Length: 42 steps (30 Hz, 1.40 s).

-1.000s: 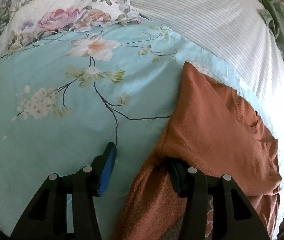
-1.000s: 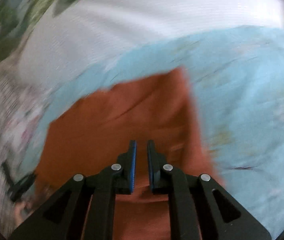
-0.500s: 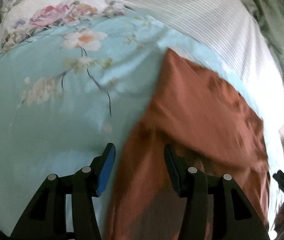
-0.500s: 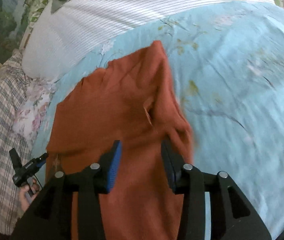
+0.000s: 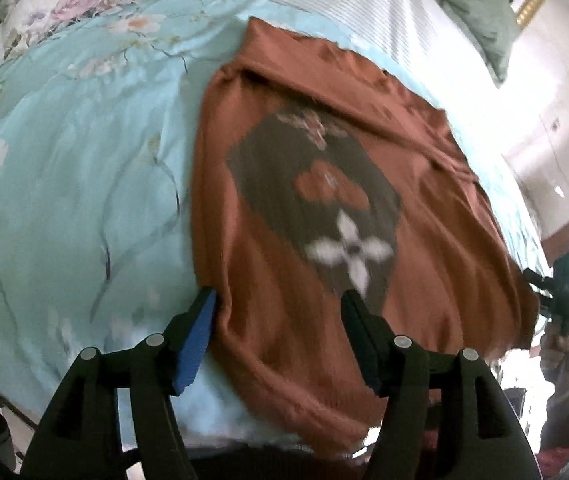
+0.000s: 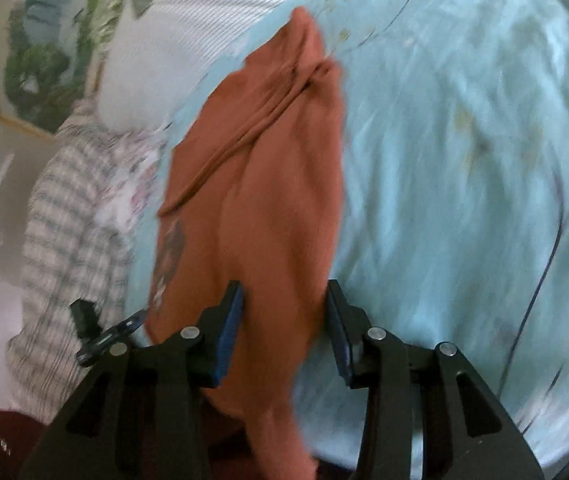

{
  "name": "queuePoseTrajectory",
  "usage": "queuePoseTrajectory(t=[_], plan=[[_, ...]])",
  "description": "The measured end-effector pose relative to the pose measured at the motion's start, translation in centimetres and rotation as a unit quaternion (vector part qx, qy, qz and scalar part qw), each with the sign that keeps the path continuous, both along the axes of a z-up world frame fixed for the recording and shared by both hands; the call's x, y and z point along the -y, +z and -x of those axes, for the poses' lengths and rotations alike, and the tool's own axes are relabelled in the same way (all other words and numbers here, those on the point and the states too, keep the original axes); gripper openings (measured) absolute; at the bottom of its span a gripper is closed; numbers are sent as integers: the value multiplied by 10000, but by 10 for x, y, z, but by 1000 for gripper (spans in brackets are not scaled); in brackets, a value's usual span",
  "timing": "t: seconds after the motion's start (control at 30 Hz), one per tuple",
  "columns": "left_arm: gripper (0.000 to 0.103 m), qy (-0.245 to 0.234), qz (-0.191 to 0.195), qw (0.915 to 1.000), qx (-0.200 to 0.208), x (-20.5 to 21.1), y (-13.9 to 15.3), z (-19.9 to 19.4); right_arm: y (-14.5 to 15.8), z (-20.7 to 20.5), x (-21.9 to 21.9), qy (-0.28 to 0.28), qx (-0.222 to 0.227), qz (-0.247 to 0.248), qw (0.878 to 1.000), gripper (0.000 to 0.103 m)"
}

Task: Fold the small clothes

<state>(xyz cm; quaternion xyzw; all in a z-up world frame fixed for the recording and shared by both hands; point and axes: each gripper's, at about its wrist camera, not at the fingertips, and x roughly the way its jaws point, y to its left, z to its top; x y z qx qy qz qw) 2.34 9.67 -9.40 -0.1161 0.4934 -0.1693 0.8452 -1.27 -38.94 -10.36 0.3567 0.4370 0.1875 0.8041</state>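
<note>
Left gripper [image 5: 278, 300] points steeply down at the bed; jaws stand apart and have just been opening further, pads clear of cloth. The rust-orange garment [image 5: 324, 208] lies spread on the pale blue floral bedspread [image 5: 64, 200], its near hem running between and below the left jaws; its left edge lies just beside the blue pad [image 5: 196, 340], though motion blur leaves contact there unclear. A dark printed panel [image 5: 316, 200] with a white four-petal flower sits ahead of the right-hand finger. Right gripper [image 6: 284, 304] tilts down less steeply; jaws apart, having opened within the last second, with the garment's near end [image 6: 268, 200] passing between them and hanging past the bed edge; the pads do not visibly press it. From this view the garment stretches away ahead of the jaws as a long strip, a creased fold line crossing its far part. The other gripper shows at lower left [image 6: 100, 332], beside the plaid cloth [image 6: 64, 220]. A white striped pillow [image 6: 188, 28] lies beyond the garment's far tip.
</note>
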Motion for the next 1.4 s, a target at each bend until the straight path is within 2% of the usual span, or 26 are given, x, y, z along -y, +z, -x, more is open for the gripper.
queuePoseTrajectory(t=[0.13, 0.27, 0.37, 0.43, 0.47, 0.5, 0.53, 0.6, 0.7, 0.77, 0.9, 0.93, 1.0, 1.07, 1.13, 1.17, 1.23, 1.27, 1.3, 1.33, 1.4], plan=[[64, -97, 327, 9991, -241, -4, -11, 27, -4, 17, -19, 291, 90, -232, 9993, 43], [62, -267, 421, 9977, -465, 0, -20, 38, -10, 30, -28, 313, 185, -268, 9990, 43], [54, -360, 334, 9972, -567, 4, -29, 39, -9, 37, -29, 246, 245, -190, 9992, 43], [44, -384, 232, 9977, -516, 4, -28, 40, -9, 36, -31, 221, 266, -138, 9993, 41], [17, -403, 183, 9978, -491, 3, -27, 39, -8, 36, -32, 237, 277, -70, 9993, 31], [7, -417, 113, 9979, -489, 0, -28, 38, -7, 36, -34, 267, 254, 97, 9993, 20], [7, -435, 104, 9978, -481, -3, -28, 39, -8, 37, -36, 338, 196, 173, 9991, 7], [6, -461, 135, 9983, -324, -10, -21, 44, -9, 42, -40, 520, 153, 108, 9985, 7], [6, -609, 265, 9977, 118, -20, 0, 58, -3, 56, -49, 799, 291, 184, 9962, 7], [6, -688, 310, 9969, 216, -24, 4, 60, -7, 57, -47, 735, 232, 237, 9967, 7], [10, -854, 609, 9945, 74, -23, -1, 50, -18, 50, -41, 638, 164, -8, 9978, 10], [19, -850, 679, 9941, -13, -22, -4, 48, -20, 49, -40, 625, 141, -108, 9979, 10], [45, -854, 770, 9933, -148, -22, -9, 44, -22, 48, -37, 631, 174, -228, 9976, 10], [60, -822, 778, 9932, -280, -18, -15, 39, -23, 48, -36, 601, 240, -346, 9973, 11], [59, -839, 832, 9921, -425, -16, -23, 37, -23, 49, -36, 549, 400, -454, 9967, 13], [57, -837, 821, 9920, -459, -14, -27, 37, -23, 50, -37, 550, 479, -450, 9963, 13], [46, -816, 738, 9930, -422, -10, -29, 37, -22, 51, -45, 598, 577, -262, 9962, 13], [20, -843, 679, 9934, -370, -10, -29, 37, -22, 51, -51, 657, 501, -101, 9965, 13], [6, -902, 661, 9930, -389, -9, -30, 37, -23, 49, -54, 742, 390, -92, 9964, 13], [6, -911, 669, 9929, -368, -10, -29, 39, -24, 48, -56, 869, 295, -140, 9957, 10], [6, -915, 887, 9917, -139, -20, -18, 47, -12, 54, -54, 922, 543, -232, 9940, 9]])
